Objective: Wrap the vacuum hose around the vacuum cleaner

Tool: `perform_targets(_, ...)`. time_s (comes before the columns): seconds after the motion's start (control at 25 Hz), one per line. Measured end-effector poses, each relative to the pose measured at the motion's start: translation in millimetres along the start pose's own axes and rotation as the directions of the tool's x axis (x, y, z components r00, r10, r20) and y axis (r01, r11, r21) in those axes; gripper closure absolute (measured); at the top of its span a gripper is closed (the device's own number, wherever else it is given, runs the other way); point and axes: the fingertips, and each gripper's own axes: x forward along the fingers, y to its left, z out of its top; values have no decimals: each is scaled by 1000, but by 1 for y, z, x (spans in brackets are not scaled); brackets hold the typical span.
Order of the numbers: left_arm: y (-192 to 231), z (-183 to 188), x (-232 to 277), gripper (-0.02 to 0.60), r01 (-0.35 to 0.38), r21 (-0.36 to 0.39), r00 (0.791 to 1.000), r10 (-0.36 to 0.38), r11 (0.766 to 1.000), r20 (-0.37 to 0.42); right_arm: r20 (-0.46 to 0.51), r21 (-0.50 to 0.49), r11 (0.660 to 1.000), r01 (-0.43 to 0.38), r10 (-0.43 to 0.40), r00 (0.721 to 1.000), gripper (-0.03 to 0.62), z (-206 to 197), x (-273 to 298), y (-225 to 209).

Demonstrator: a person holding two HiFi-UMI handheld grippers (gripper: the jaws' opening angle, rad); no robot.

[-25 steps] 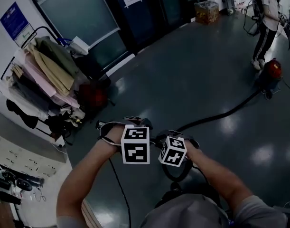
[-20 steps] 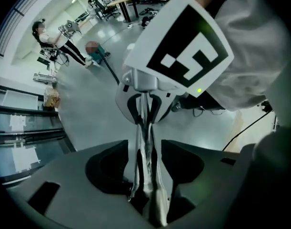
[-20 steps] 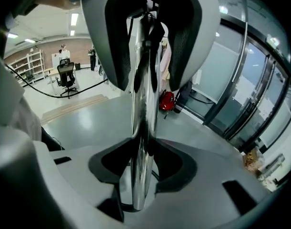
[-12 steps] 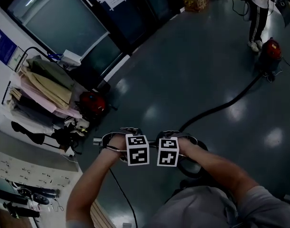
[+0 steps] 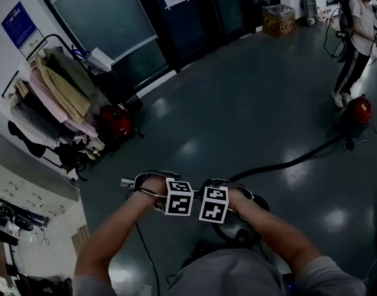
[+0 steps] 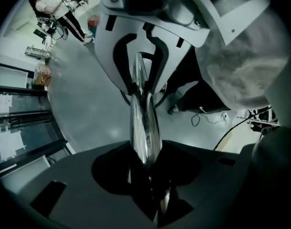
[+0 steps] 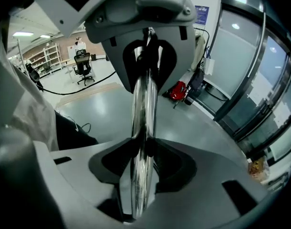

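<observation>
Vacuum hose (image 5: pixel 287 164): black, lying on the dark floor (image 5: pixel 237 103). In the head view its long axis runs from the red vacuum cleaner (image 5: pixel 359 111) at the right edge down and left toward the two grippers. None of the visible run is wrapped around the cleaner.

Chrome tube (image 6: pixel 144 123): held at the near end of the hose. Its long axis runs left to right across the head view, and its bare end projects just beyond the left hand (image 5: pixel 148 187).

Left gripper (image 6: pixel 146 173): the jaws have just been closing and are clamped on the chrome tube, which passes between them and runs straight away from the camera to the other gripper.

Right gripper (image 7: pixel 141 175): the jaws are clamped on the same tube, just beside the left gripper. The two marker cubes sit close together.

A dark loop lies beneath the right hand (image 5: pixel 240 196); what it is cannot be told.

Surroundings: a second red vacuum (image 5: pixel 116 122) stands beside a clothes rack (image 5: pixel 58 85) at the left. A person (image 5: pixel 358 36) stands near the hose's cleaner.
</observation>
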Motion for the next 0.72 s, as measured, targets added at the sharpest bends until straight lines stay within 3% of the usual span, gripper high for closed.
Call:
perform_targets(0.4, 23, 19, 37, 420, -1, -50, 980, 11, 999, 201, -93, -27, 998, -53, 50, 994, 439, -30, 18, -22)
perform_targets(0.72, 64, 15, 67, 420, -23, -5, 953, 24, 1000, 301, -136, 58, 996, 62, -53, 989, 439, -39, 35, -58)
